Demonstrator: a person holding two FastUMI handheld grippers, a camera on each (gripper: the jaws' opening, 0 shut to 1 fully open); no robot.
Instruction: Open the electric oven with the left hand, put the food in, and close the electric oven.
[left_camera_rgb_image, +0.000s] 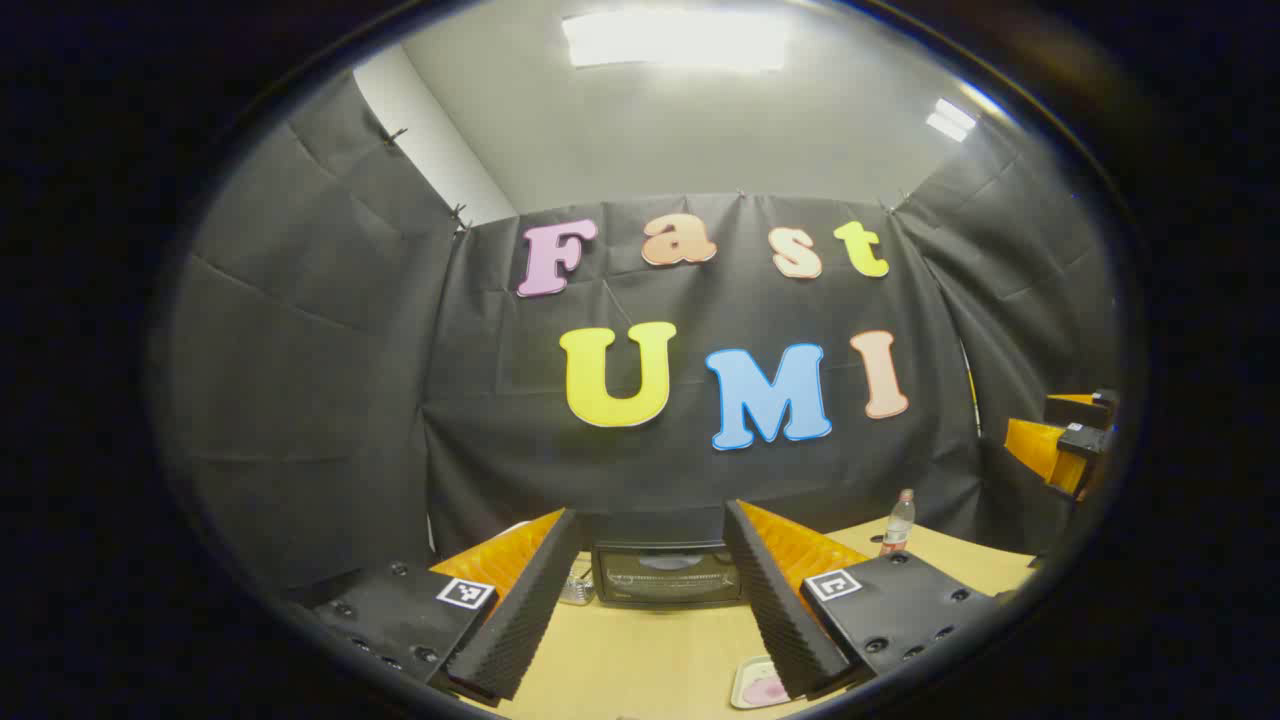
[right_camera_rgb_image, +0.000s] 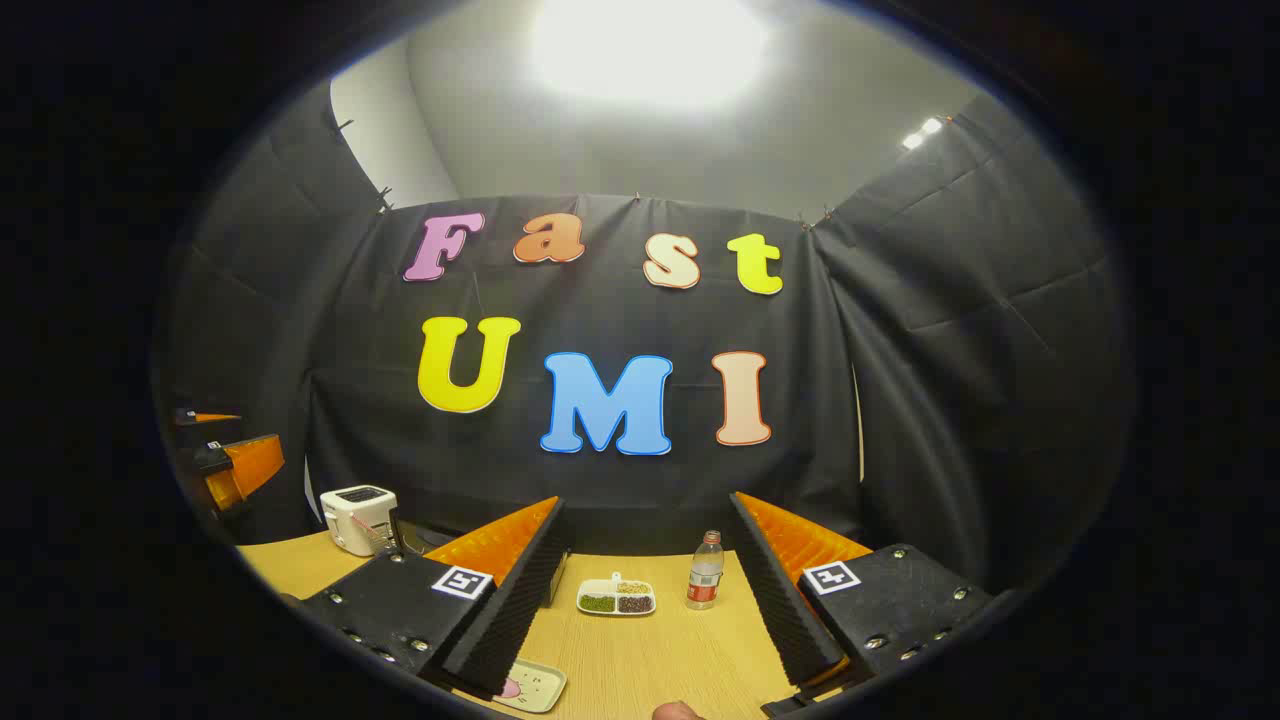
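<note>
The black electric oven (left_camera_rgb_image: 665, 575) stands across the wooden table (left_camera_rgb_image: 640, 660) with its glass door closed, framed between the fingers of my left gripper (left_camera_rgb_image: 652, 515). That gripper is open, holds nothing and is well short of the oven. A small plate with pink food (left_camera_rgb_image: 760, 685) lies near its right finger. In the right gripper view the same plate (right_camera_rgb_image: 530, 685) lies low by the left finger of my right gripper (right_camera_rgb_image: 647, 502), which is open, empty and raised above the table (right_camera_rgb_image: 650, 660).
A plastic bottle (right_camera_rgb_image: 705, 572) and a divided dish of grains (right_camera_rgb_image: 617, 597) stand mid-table. A white toaster (right_camera_rgb_image: 358, 518) sits at the back left. The other gripper shows at each view's edge (left_camera_rgb_image: 1070, 445) (right_camera_rgb_image: 225, 460). Black cloth walls the booth.
</note>
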